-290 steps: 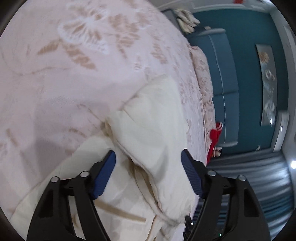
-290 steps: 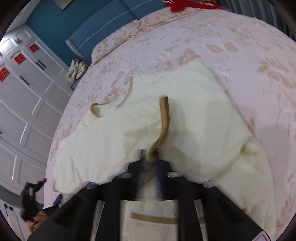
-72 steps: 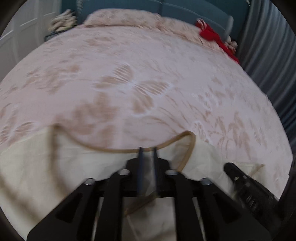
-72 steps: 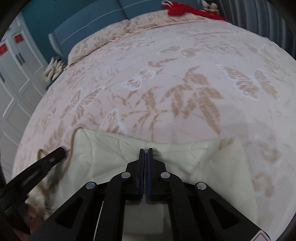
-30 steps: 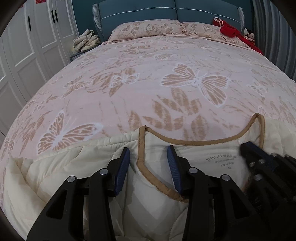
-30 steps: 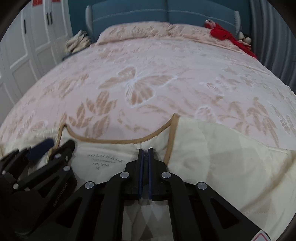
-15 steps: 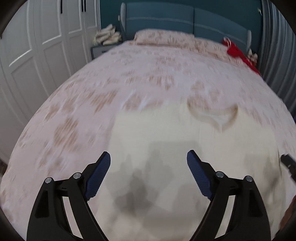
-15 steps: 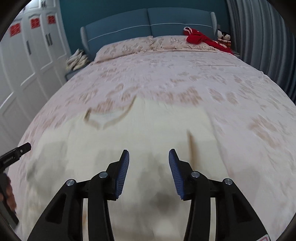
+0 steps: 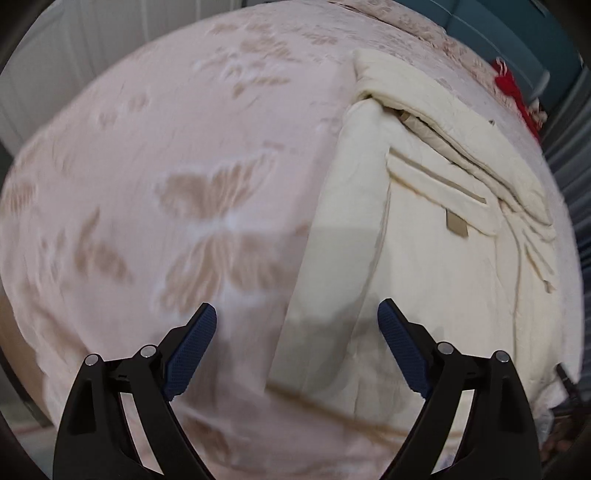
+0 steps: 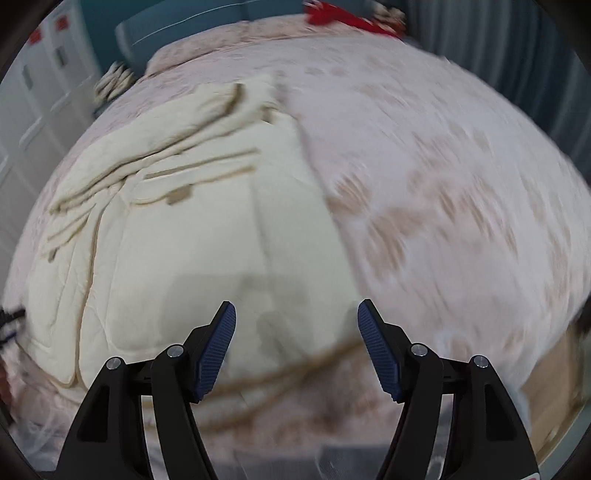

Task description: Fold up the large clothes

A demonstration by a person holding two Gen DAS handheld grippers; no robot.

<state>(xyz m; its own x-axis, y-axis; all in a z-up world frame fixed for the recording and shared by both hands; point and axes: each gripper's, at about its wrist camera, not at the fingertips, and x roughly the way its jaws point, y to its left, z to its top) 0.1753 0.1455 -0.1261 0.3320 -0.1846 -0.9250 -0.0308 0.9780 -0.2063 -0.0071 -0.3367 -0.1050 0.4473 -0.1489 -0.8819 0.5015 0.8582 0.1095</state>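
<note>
A cream quilted garment with tan trim (image 9: 436,236) (image 10: 207,236) lies folded flat on the bed, its tan-edged hem at the near side. My left gripper (image 9: 297,321) hangs above the garment's near left corner, jaws still opening, nothing between the blue pads. My right gripper (image 10: 297,319) hovers over the garment's near right corner, jaws also opening and empty. A pocket flap and layered folds show further up the garment.
The bed carries a pink spread with tan butterflies (image 9: 207,229) (image 10: 461,192). A blue headboard (image 10: 184,22), pillows and a red item (image 10: 343,18) sit at the far end. White wardrobe doors (image 10: 33,85) stand on the left, grey curtains (image 10: 517,44) on the right.
Both grippers let go of the collar, opened, and pulled back fast toward the near edge of the bed. The garment now lies folded, with its hem end under the grippers.
</note>
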